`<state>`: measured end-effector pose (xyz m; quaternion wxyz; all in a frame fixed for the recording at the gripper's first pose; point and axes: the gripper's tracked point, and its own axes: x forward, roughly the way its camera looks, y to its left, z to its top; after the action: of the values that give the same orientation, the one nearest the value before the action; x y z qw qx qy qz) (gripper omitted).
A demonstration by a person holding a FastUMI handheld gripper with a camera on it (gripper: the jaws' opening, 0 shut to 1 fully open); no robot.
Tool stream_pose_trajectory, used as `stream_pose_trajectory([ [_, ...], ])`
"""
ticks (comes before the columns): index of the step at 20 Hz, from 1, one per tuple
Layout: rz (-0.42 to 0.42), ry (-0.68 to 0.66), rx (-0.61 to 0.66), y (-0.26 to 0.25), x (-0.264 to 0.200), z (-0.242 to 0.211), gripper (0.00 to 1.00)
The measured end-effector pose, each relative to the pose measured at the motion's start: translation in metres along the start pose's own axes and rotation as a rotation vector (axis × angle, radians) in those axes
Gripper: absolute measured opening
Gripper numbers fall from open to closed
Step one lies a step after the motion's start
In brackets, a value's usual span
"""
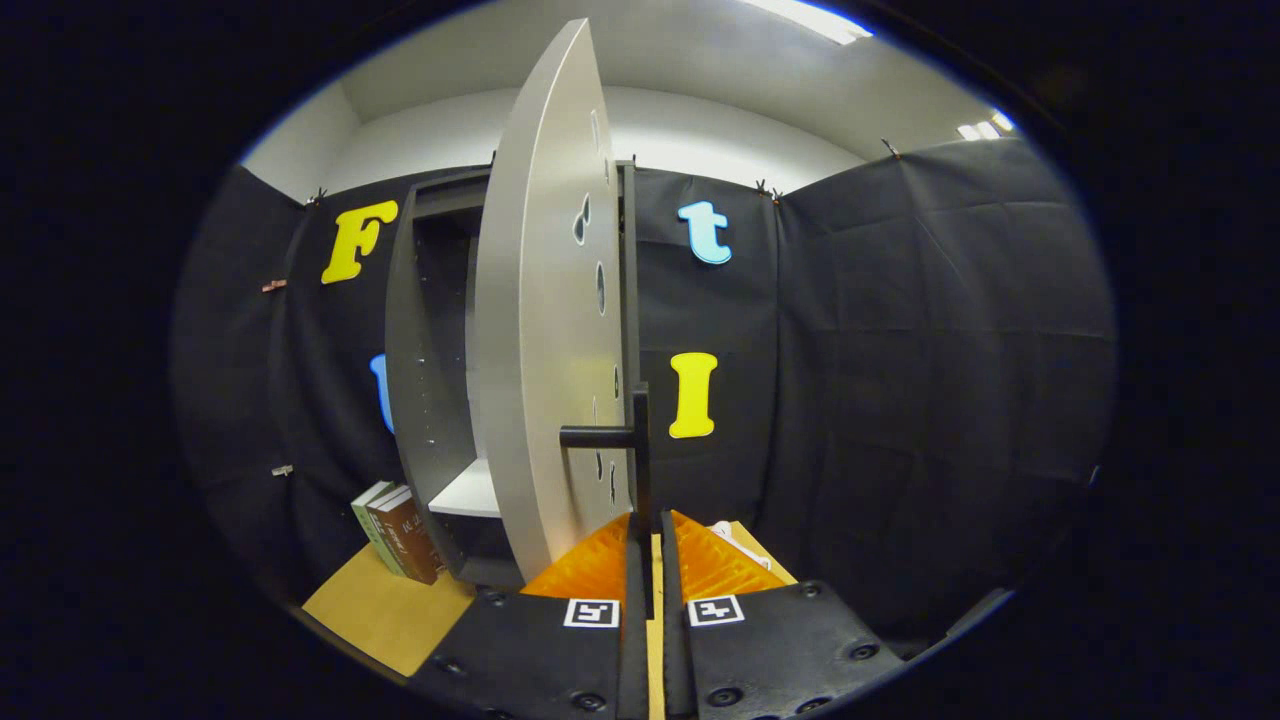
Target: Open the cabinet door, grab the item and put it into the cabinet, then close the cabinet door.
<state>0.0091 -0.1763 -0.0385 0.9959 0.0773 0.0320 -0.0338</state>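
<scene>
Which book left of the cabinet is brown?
The brown book is the one nearer the cabinet; the green book leans on its far side. The gripper is shut on the door handle.

I see the cabinet (pixel 425 350), a tall dark unit standing upright on the tan tabletop, with a white shelf (pixel 468 495) low inside. Its door (pixel 540 330) is pale grey and swung well open, nearly edge-on to me. The dark bar handle (pixel 640 450) runs upright just off the door's free edge. Two books (pixel 398 530) lean against the cabinet's left side at its base.
</scene>
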Motion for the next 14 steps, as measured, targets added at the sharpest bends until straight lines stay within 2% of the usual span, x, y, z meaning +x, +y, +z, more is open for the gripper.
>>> stream_pose_trajectory([
  [6,0.048,0.001,-0.001,-0.011,0.001,0.001,0.10],
  [14,0.017,-0.007,0.011,-0.037,-0.007,0.006,0.11],
])
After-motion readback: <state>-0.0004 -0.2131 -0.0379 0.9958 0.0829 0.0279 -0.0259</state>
